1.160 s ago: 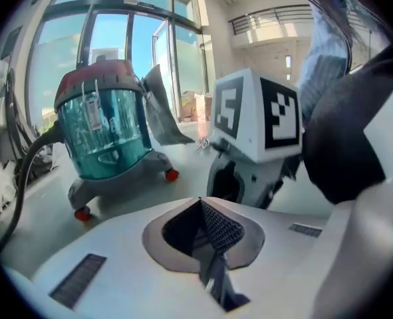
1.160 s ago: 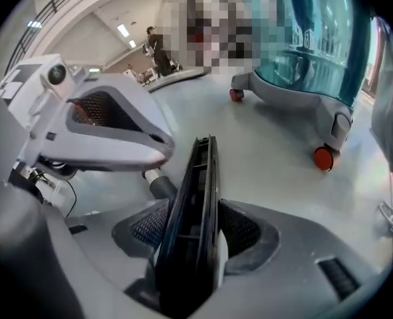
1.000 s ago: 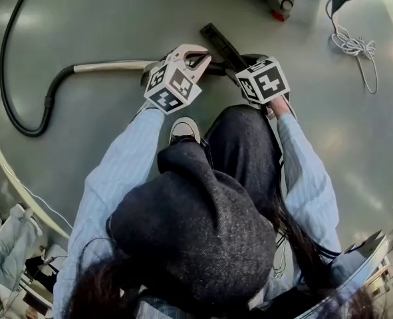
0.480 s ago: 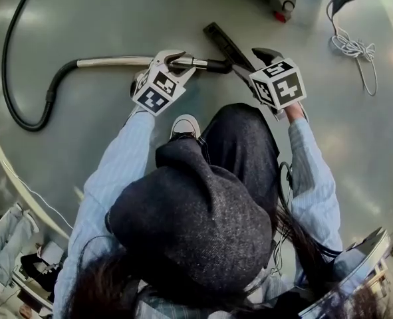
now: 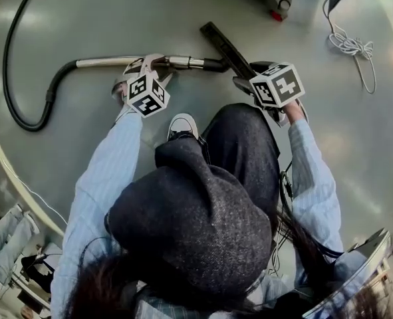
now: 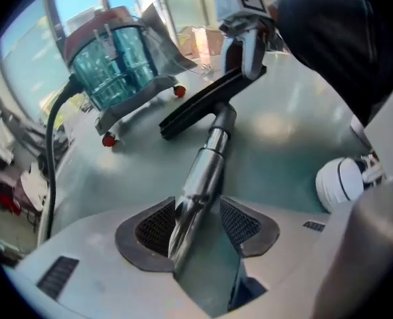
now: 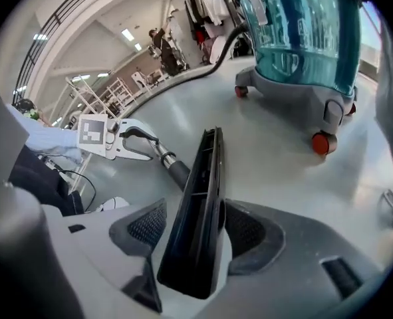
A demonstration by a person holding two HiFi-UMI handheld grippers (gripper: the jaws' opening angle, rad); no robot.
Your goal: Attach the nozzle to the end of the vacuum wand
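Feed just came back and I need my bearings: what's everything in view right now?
shiny metal vacuum wand: one, silver, lying across the grey floor
flat black plastic nozzle: one, black, on the floor at the wand's end
black hose: one, black, curving away from the wand's other end
teal canister vacuum: one, teal with a grey wheeled base, beyond the nozzle
coiled white cord: one, white, on the floor at right
white shoe: one, white, the person's, below the wand
left gripper: one, grey, jaws have just been opening, apart with the wand between them
right gripper: one, grey, jaws have just been opening, apart with the nozzle between them
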